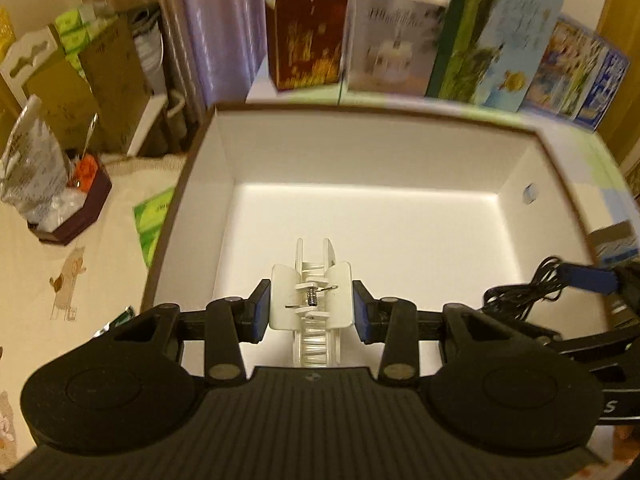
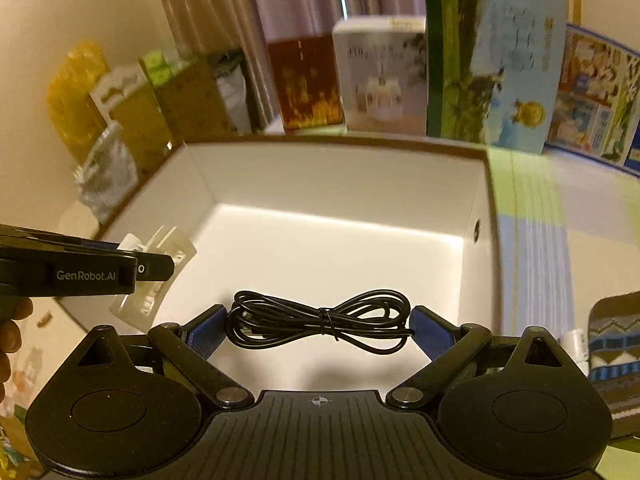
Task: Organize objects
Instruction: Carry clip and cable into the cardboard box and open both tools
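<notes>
A large white-lined box with a brown rim [image 1: 360, 112] stands open on the table; it also shows in the right wrist view [image 2: 320, 142]. My left gripper [image 1: 310, 308] is shut on a white hair claw clip [image 1: 312, 296] and holds it over the box's near left part. My right gripper [image 2: 320, 326] is shut on a coiled black cable [image 2: 320, 318] tied in the middle, held over the box's near side. From the right wrist view the left gripper [image 2: 160, 268] and the clip [image 2: 160, 252] show at the left. The cable [image 1: 520, 296] shows at the right in the left wrist view.
Several upright gift boxes [image 1: 396, 36] line the table behind the box. A dark hexagonal tray with a foil bag [image 1: 60, 200] and a green packet [image 1: 152, 220] lie left of it. A patterned pouch [image 2: 616, 344] lies to the right.
</notes>
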`<move>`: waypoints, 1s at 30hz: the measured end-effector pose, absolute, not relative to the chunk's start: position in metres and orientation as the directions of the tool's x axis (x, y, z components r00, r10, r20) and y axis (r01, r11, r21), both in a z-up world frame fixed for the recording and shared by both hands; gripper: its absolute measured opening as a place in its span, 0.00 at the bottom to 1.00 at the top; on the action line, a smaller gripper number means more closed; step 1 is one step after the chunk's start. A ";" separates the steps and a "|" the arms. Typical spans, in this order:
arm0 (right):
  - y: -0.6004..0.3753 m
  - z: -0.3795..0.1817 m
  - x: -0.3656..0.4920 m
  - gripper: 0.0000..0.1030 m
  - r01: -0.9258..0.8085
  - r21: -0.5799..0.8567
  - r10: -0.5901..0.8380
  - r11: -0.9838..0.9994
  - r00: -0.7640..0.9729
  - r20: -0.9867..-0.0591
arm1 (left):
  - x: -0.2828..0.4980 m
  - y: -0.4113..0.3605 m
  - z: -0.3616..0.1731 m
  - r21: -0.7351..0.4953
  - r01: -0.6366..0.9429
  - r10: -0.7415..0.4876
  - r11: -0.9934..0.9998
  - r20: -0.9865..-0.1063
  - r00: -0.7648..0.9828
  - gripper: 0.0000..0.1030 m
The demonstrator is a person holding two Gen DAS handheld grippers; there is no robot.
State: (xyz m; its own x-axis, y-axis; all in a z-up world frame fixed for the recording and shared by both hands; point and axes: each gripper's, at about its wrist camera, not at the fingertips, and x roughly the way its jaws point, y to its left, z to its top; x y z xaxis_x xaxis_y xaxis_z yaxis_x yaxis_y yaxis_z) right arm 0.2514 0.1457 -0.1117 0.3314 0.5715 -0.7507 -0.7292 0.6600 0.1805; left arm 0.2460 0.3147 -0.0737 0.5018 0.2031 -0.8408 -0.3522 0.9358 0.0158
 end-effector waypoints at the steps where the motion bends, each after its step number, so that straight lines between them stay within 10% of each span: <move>1: 0.150 -0.117 0.254 0.91 -0.727 0.178 0.560 0.664 0.324 -0.763 | 0.250 0.318 -0.079 0.015 -0.351 0.198 0.936 -0.848 0.492 0.35; 11: 0.182 -0.141 0.265 0.91 -0.727 0.156 0.490 0.668 0.273 -0.828 | 0.270 0.343 -0.116 0.030 -0.335 0.178 0.942 -0.889 0.422 0.34; 30: 0.184 -0.134 0.258 0.96 -0.741 0.191 0.530 0.644 0.252 -0.809 | 0.256 0.340 -0.084 0.013 -0.299 0.170 0.954 -0.847 0.504 0.73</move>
State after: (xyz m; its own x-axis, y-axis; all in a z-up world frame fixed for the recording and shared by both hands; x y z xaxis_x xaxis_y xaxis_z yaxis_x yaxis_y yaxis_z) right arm 0.2583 0.1845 -0.1343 0.2524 0.5302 -0.8094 -0.7408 0.6441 0.1908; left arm 0.2560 0.3398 -0.0844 0.5045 0.1699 -0.8465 -0.2993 0.9541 0.0132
